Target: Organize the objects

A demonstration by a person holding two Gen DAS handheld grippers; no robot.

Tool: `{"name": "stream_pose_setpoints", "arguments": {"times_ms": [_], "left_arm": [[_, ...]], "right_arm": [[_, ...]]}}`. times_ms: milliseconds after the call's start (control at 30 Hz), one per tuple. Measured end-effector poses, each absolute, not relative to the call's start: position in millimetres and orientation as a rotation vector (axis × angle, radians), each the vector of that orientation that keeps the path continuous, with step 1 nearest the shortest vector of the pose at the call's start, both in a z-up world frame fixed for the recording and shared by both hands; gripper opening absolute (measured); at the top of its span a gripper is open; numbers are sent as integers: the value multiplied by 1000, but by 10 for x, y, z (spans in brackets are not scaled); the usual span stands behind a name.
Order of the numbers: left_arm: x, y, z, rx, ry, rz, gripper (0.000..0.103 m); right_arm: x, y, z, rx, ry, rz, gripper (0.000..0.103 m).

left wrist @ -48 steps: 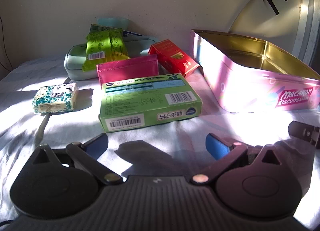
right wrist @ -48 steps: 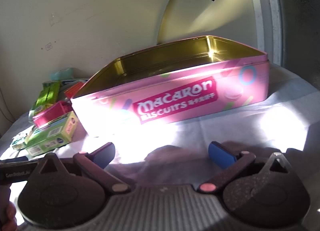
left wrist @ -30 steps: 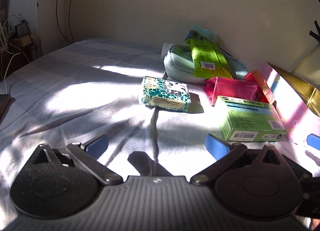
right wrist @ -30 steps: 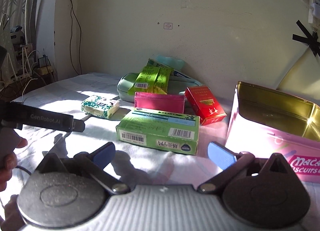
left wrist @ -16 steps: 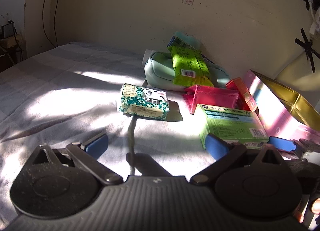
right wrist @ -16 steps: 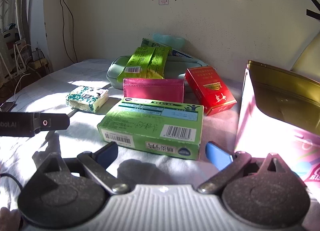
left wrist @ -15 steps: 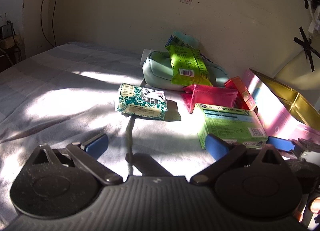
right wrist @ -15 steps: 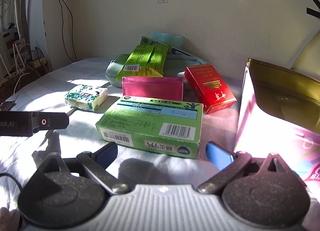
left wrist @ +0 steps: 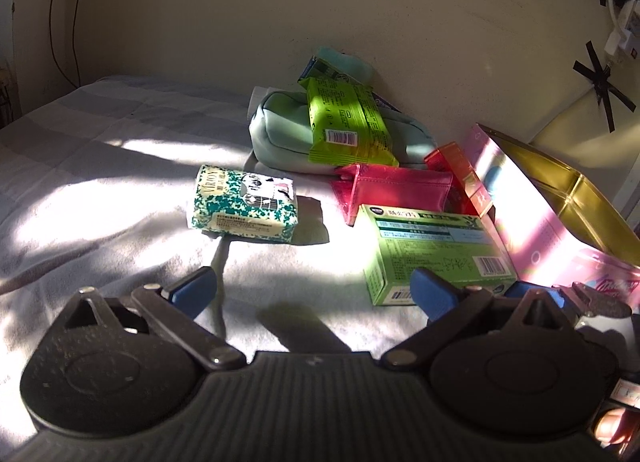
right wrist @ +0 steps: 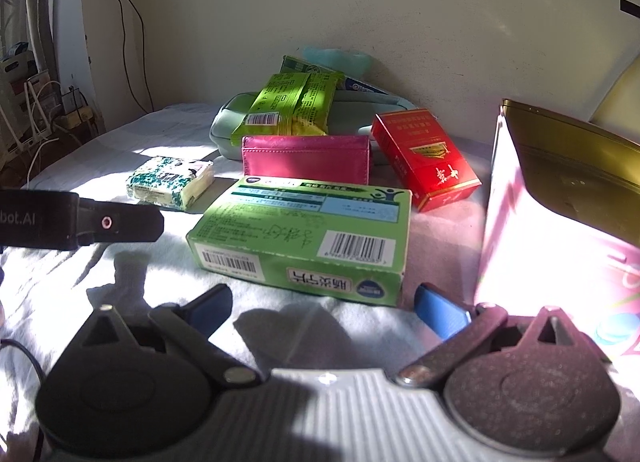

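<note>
Apparently the right gripper (right wrist: 322, 304), jaws wide and holding nothing, is lining up on the green box (right wrist: 308, 230); next, closing around it for the tin (right wrist: 560, 198). The left gripper (left wrist: 312, 292) is idling, equally spread and empty.

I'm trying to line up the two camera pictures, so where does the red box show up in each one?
Left wrist view: red box right of centre, mostly hidden, wedged between the pink wallet and the tin.
Right wrist view: red box right of centre, top face in full view, right of the pink wallet.
Shared landmark: the green box, in front of the red box in both.
</note>
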State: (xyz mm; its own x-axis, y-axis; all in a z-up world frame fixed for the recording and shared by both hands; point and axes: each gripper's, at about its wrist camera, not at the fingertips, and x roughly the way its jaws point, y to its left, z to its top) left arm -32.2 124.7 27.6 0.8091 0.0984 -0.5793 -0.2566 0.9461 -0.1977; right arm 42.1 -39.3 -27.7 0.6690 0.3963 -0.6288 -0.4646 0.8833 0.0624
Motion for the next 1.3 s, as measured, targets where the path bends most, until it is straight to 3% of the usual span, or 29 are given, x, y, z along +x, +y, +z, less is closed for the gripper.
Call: {"name": "stream_pose_setpoints", "arguments": {"times_ms": [633,833,1000,1067,1300], "left_arm": [[101,1011,159,-229,694,63,103],[170,887,90,-210,722,16,95],[167,743,81,-120,732,37,88],[174,751,78,-112,732,53,85],[126,707,187,-55,703,98,84]], "right_arm": [[472,-316,-324,-140,699,492,103],[432,-297,-318,-153,686,535,102],[373,-265,-306,-178,660,549,89],[368,-295,-297,-162,652,538,79],[369,-351,-270,-129,628,531,59]]}}
